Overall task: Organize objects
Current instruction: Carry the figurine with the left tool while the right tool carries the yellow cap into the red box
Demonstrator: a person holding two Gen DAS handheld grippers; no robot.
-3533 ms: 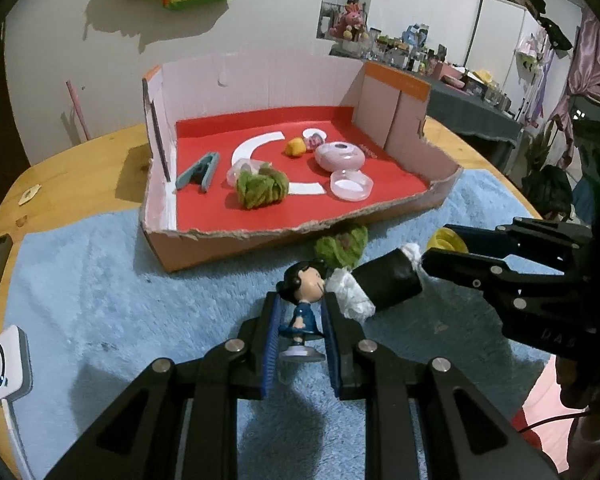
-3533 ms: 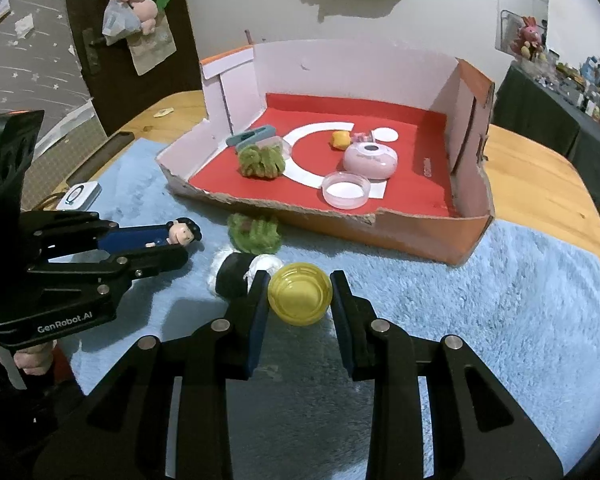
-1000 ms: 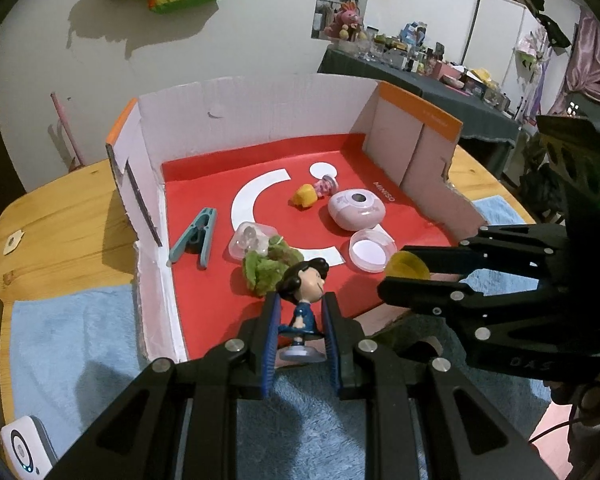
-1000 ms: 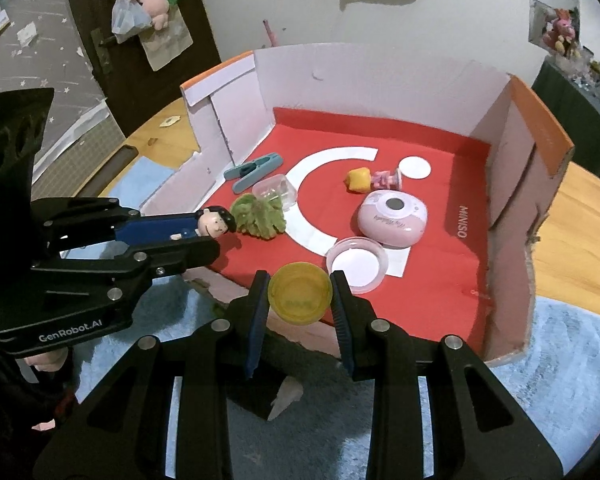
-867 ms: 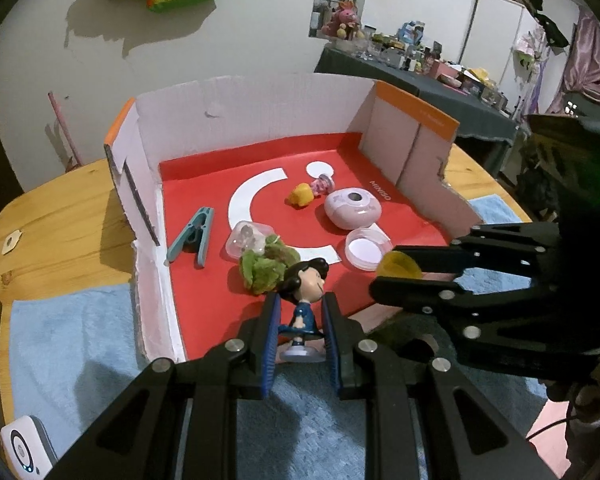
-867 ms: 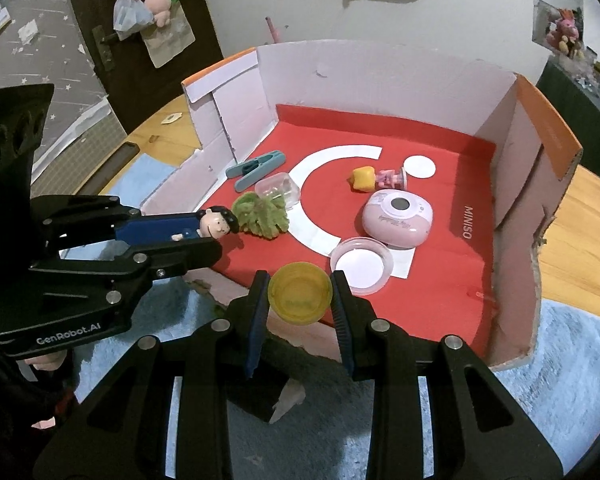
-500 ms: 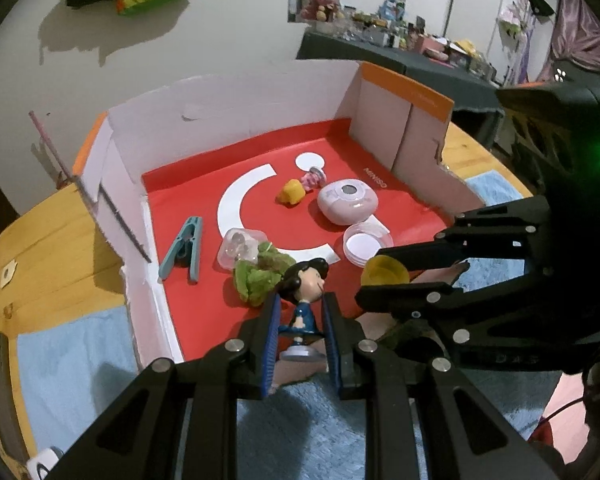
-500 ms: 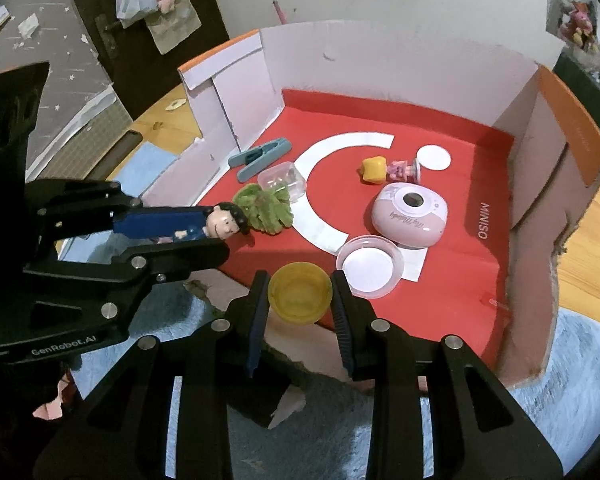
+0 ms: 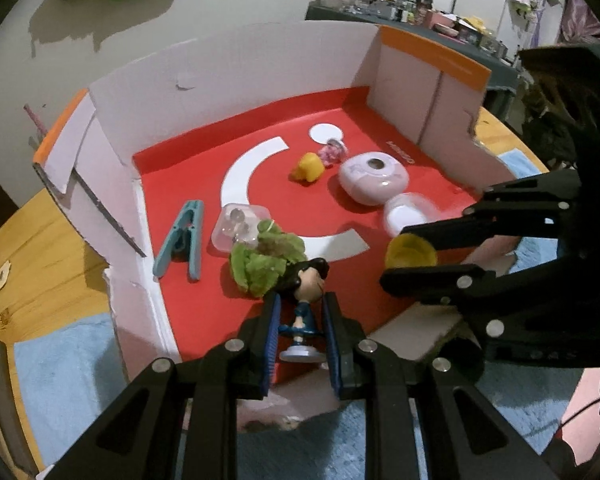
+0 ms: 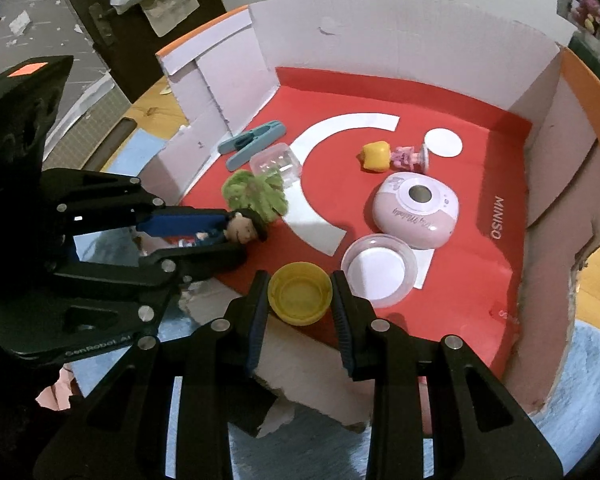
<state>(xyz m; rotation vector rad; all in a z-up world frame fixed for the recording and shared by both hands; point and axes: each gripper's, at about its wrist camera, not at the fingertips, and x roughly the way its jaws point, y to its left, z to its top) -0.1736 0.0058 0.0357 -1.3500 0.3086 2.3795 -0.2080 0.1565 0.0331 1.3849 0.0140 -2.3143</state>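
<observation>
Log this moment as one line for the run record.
left gripper: shut on figurine | right gripper: shut on yellow cap | both over red box floor, unreleased

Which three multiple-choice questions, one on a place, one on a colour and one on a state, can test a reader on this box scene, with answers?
1. Where does the teal plastic clothes peg lie?
A. on the blue towel
B. on the red floor of the cardboard box, near its left wall
C. on the pink round case

2. What colour is the small round cap in the right gripper?
A. yellow
B. white
C. green

3. How is the left gripper?
A. open, empty
B. shut, empty
C. shut on the dark-haired toy figurine

Answers: B, it lies beside the wall; A, its rim is yellow; C, both pads press the figurine.
</observation>
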